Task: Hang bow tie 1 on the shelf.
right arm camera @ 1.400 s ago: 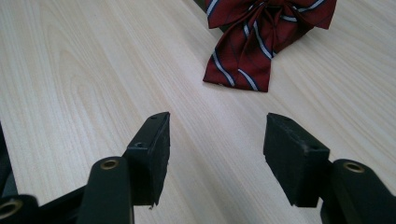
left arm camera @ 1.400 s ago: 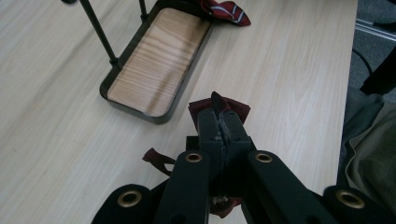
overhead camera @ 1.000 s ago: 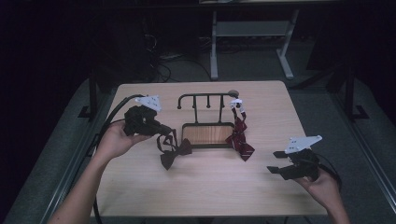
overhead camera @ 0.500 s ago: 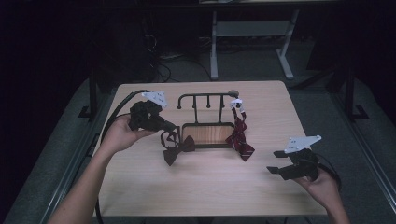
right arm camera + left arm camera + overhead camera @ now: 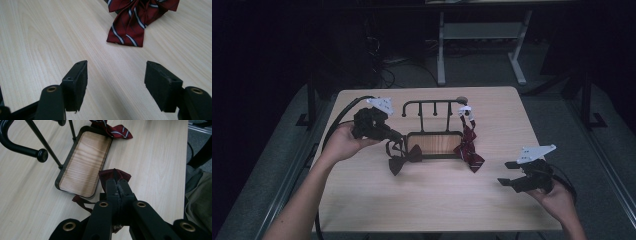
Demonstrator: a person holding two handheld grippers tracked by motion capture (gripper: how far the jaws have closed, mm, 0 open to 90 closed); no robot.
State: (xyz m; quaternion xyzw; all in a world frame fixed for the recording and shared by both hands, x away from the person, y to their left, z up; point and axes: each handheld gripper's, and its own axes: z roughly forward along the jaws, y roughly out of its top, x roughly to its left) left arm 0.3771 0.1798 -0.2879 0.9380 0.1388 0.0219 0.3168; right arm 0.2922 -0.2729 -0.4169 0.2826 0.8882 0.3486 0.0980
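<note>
The left gripper (image 5: 384, 134) is clamped on a dark maroon bow tie (image 5: 404, 159), its jaws pressed tight together on the cloth in the left gripper view, where the fabric (image 5: 115, 175) bulges past the tips and a strap end trails below. In the high view the tie hangs from the jaws at the front left corner of the rack (image 5: 434, 142), its lower edge seemingly at the table (image 5: 437, 200), though whether it rests there or hangs just clear is hard to tell in the dim light. The rack is a black wire stand with a wooden tray base (image 5: 85, 162) and a rail of hooks above. A second, striped tie (image 5: 469, 147) hangs from the rack's right end, its red tails with pale stripes lying on the wood beside the tray. The right gripper (image 5: 517, 180) sits near the table's front right, well apart from the rack, jaws wide with nothing between them; in the right gripper view it faces the striped tie (image 5: 136, 22) across bare table.
</note>
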